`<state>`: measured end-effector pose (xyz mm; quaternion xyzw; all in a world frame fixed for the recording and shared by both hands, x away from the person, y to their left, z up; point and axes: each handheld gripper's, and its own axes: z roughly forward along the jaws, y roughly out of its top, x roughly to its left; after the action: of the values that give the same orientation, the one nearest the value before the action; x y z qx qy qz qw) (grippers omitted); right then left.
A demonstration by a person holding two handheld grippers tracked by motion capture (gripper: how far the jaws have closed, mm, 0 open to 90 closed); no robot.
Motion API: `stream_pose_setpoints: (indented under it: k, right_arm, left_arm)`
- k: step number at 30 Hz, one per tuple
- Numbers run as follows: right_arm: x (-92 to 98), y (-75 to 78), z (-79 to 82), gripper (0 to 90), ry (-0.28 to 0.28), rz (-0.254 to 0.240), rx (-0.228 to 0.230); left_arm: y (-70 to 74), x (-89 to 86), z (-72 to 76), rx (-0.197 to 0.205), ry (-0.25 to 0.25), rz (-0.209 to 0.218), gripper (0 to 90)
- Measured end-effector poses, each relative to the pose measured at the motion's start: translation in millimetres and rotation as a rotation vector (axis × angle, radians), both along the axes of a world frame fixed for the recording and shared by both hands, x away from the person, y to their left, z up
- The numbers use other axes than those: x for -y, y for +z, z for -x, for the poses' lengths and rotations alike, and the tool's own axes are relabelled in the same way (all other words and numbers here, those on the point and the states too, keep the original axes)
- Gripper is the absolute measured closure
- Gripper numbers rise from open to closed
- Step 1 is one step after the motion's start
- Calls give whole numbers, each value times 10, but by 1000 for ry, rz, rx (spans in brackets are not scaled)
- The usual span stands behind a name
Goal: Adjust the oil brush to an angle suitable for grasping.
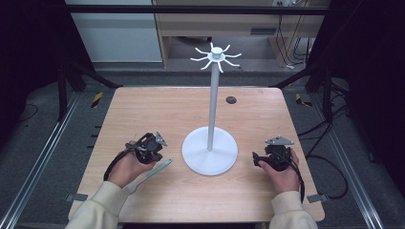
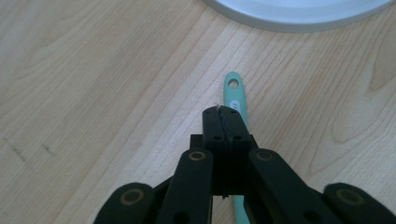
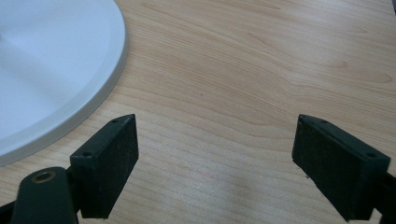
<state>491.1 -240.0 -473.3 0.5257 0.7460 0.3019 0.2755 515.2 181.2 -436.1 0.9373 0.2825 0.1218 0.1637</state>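
Note:
A slim teal handle (image 2: pixel 233 91) with a hole in its end lies on the wooden table (image 1: pixel 167 109), just left of the white stand's round base (image 1: pixel 210 157). My left gripper (image 2: pixel 224 114) has its jaws pressed together over that handle, and the holed end sticks out past the tips. From above, the handle (image 1: pixel 162 167) runs out from under the left gripper (image 1: pixel 156 156) and the hand. To the right of the base, my right gripper (image 1: pixel 257 158) rests low with its jaws wide apart (image 3: pixel 215 154) over bare wood, holding nothing.
The stand's thin pole (image 1: pixel 213 105) rises to a crown of curved hooks (image 1: pixel 216 56). Its base rim shows close by in the left gripper view (image 2: pixel 299 14) and the right gripper view (image 3: pixel 46 70). A dark round plug (image 1: pixel 231 99) sits in the tabletop at the back.

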Motion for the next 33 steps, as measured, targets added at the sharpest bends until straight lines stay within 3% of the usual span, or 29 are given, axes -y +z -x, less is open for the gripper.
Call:
stream_pose_setpoints:
  k: [4, 9, 29, 33]
  right_arm:
    - [19, 1, -1, 150, -5, -11, 2]
    - [28, 0, 1, 149, -12, -14, 0]
    - [27, -6, -2, 146, -2, -19, -11]
    - [26, -11, -5, 145, 0, -16, -13]
  left_arm:
    - [-116, 9, -54, -33, 12, 11, 900]
    - [-187, -14, -79, -48, 24, 16, 900]
    - [-291, 17, -95, -62, 15, -14, 900]
    - [-288, 35, -70, -80, 4, -9, 900]
